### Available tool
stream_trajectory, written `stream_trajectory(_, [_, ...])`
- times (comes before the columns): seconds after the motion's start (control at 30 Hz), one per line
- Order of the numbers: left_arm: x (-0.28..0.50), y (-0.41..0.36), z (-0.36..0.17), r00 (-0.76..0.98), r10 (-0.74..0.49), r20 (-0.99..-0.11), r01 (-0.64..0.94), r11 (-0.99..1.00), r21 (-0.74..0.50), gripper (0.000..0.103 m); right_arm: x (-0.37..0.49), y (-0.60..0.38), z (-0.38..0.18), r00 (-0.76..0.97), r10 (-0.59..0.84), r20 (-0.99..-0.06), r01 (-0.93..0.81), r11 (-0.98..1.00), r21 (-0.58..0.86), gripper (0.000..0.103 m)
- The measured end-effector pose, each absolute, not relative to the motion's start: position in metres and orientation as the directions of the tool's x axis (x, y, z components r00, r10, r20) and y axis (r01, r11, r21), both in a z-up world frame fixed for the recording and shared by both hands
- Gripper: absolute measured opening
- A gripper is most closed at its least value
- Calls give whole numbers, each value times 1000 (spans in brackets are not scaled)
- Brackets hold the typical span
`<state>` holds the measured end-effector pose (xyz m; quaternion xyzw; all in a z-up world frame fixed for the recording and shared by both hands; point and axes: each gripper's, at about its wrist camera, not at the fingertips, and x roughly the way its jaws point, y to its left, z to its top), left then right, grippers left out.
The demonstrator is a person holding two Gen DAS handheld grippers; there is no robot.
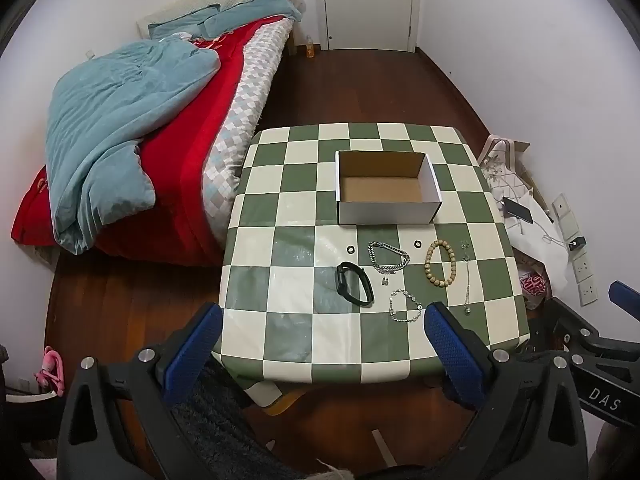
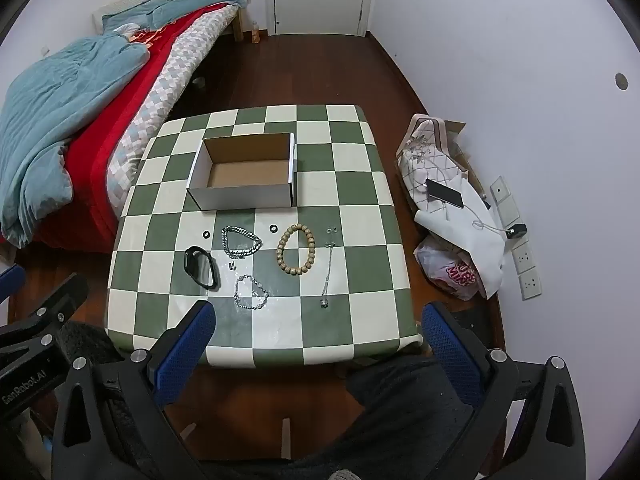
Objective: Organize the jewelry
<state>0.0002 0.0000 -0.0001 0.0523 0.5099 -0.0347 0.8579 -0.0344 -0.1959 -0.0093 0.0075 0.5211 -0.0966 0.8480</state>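
Note:
An open, empty white cardboard box (image 1: 386, 188) (image 2: 244, 174) stands on the green-and-cream checkered table (image 1: 280, 248) (image 2: 360, 216). In front of it lie a black wristband (image 1: 354, 282) (image 2: 201, 267), a thick silver chain (image 1: 389, 258) (image 2: 241, 242), a wooden bead bracelet (image 1: 440, 263) (image 2: 296, 249), a thin sparkly bracelet (image 1: 406, 306) (image 2: 250, 292), a thin pendant necklace (image 1: 467, 280) (image 2: 328, 272) and two small rings (image 1: 351, 249) (image 1: 418, 244). My left gripper (image 1: 324, 320) and right gripper (image 2: 318, 320) are open and empty, held above the table's near edge.
A bed (image 1: 160, 132) with teal blanket and red quilt stands to the left. Bags, a phone (image 2: 445, 193) and wall sockets lie on the right floor. A door (image 1: 370, 0) is at the back. Dark wood floor surrounds the table.

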Motion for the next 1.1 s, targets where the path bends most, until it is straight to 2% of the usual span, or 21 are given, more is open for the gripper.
stream_trajectory(1.1, [-2, 1, 1, 483, 0, -876, 111, 992, 61, 103, -34, -196, -8, 431, -165, -887, 171, 980, -99, 103])
